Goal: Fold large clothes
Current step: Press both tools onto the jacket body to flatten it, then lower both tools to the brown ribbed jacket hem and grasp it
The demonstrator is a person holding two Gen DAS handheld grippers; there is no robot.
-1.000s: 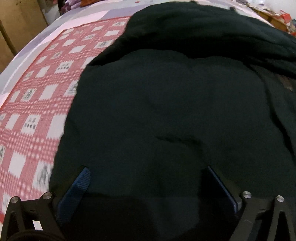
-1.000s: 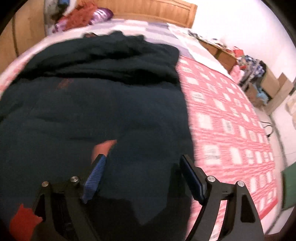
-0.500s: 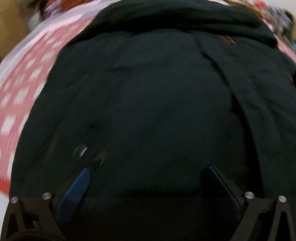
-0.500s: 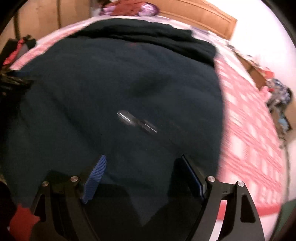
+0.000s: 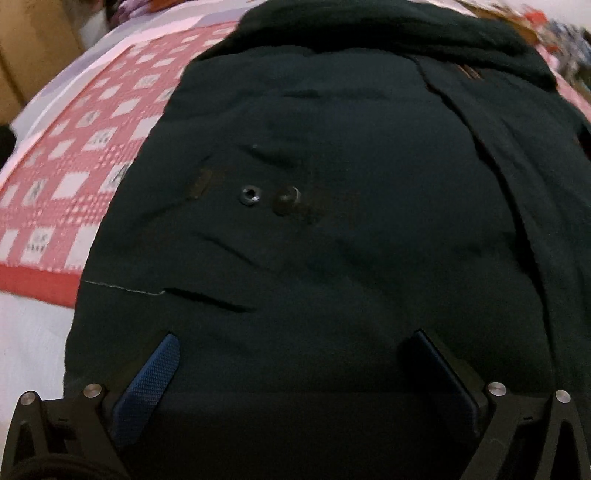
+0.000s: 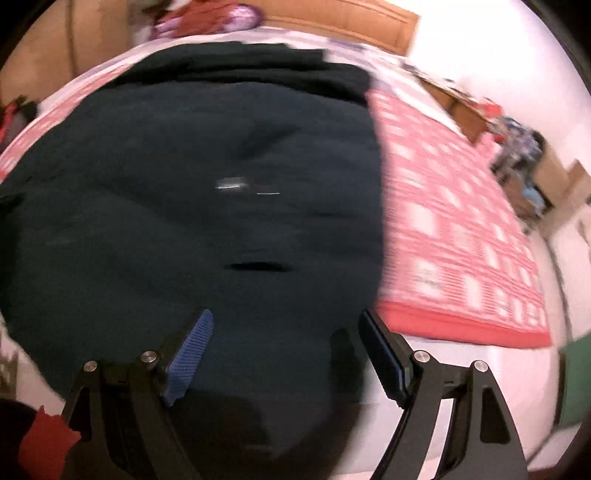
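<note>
A large dark garment (image 5: 332,221) lies spread on a bed with a red-and-white checked cover (image 5: 74,155). Two metal snap buttons (image 5: 269,195) show near its middle. My left gripper (image 5: 295,350) is open, its blue fingers wide apart over the garment's near edge, holding nothing. In the right wrist view the same garment (image 6: 192,206) fills the left and middle, with the checked cover (image 6: 461,229) to its right. My right gripper (image 6: 284,332) is open and empty above the garment's near right corner.
A wooden headboard (image 6: 343,22) and a heap of red and purple cloth (image 6: 207,18) are at the far end. Boxes and clutter (image 6: 524,155) stand on the floor to the right of the bed. The cover's red hem (image 6: 461,325) ends near the bed's white front edge.
Both grippers have pulled back toward the near edge of the bed, so more of the garment and the white bed edge show. Both stayed open.
</note>
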